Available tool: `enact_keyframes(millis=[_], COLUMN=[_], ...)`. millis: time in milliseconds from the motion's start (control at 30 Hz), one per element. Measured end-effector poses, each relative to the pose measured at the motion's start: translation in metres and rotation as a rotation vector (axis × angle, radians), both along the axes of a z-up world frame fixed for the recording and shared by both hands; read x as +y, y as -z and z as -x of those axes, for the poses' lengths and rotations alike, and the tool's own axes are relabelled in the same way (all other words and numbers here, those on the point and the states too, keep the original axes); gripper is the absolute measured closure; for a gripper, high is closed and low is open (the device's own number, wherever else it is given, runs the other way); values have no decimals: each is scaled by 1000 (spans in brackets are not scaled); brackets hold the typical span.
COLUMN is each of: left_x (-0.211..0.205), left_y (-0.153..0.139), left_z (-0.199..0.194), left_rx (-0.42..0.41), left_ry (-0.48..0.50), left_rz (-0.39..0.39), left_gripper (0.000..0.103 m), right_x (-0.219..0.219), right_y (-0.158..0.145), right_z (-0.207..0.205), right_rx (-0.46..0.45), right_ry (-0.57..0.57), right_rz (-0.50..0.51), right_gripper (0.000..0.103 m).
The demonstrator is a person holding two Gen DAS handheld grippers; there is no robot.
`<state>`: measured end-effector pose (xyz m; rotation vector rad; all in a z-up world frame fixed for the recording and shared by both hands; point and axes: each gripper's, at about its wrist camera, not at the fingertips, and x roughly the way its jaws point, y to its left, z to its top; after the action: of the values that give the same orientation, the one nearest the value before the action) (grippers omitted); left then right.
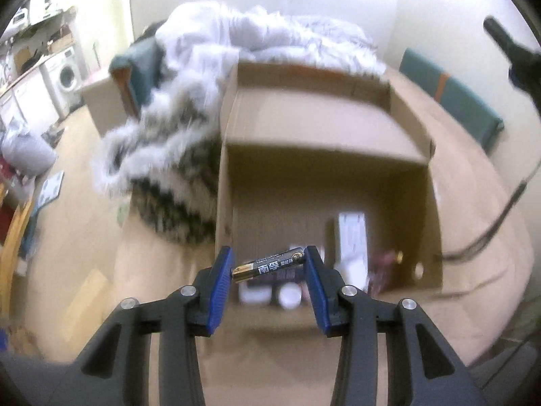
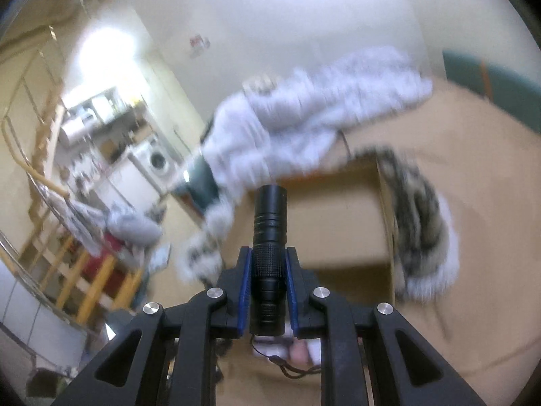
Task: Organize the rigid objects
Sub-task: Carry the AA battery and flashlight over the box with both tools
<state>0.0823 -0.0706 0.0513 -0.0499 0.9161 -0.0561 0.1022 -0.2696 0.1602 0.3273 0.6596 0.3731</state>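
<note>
My left gripper [image 1: 268, 264] is shut on a black and gold battery [image 1: 268, 265], held crosswise by its two ends between the blue pads, above the near part of an open cardboard box [image 1: 338, 128]. Inside the box lie a white carton [image 1: 353, 240], a white round item [image 1: 290, 296] and other small blurred things. My right gripper [image 2: 268, 253] is shut on a black flashlight [image 2: 269, 223], which points forward past the pads. Its wrist cord [image 2: 287, 368] hangs below. The cardboard box [image 2: 338, 223] shows behind it in the right wrist view.
A furry white and dark-striped blanket [image 1: 169, 155] is heaped against the box's left side and back, on a tan-covered surface [image 1: 480, 209]. The other gripper's dark body [image 1: 520, 64] shows at upper right. A washing machine [image 1: 67, 76] and shelves stand far left.
</note>
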Motion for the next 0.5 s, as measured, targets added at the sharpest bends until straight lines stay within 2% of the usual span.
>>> enact_keyframes(millis=[100, 167, 267, 433, 500], left_x=[-2, -2, -9, -20, -22], left_y=[-2, 6, 25, 61, 71], left_z=[-21, -35, -47, -59, -61], left_rx=[-15, 10, 50, 108, 124], left_ry=[12, 17, 46, 105, 106], left_rz=[-2, 8, -3, -21, -19], left_gripper=[64, 64, 64, 64, 64], right_x=[-2, -2, 1, 1, 3], right_y=[-11, 0, 39, 123, 146], right_z=[-9, -18, -30, -45, -50], right_rx=[-50, -25, 58, 250, 324], right_ry=[13, 22, 30, 40, 37], right_rz=[-22, -21, 0, 20, 33], right_gripper=[84, 84, 84, 84, 84])
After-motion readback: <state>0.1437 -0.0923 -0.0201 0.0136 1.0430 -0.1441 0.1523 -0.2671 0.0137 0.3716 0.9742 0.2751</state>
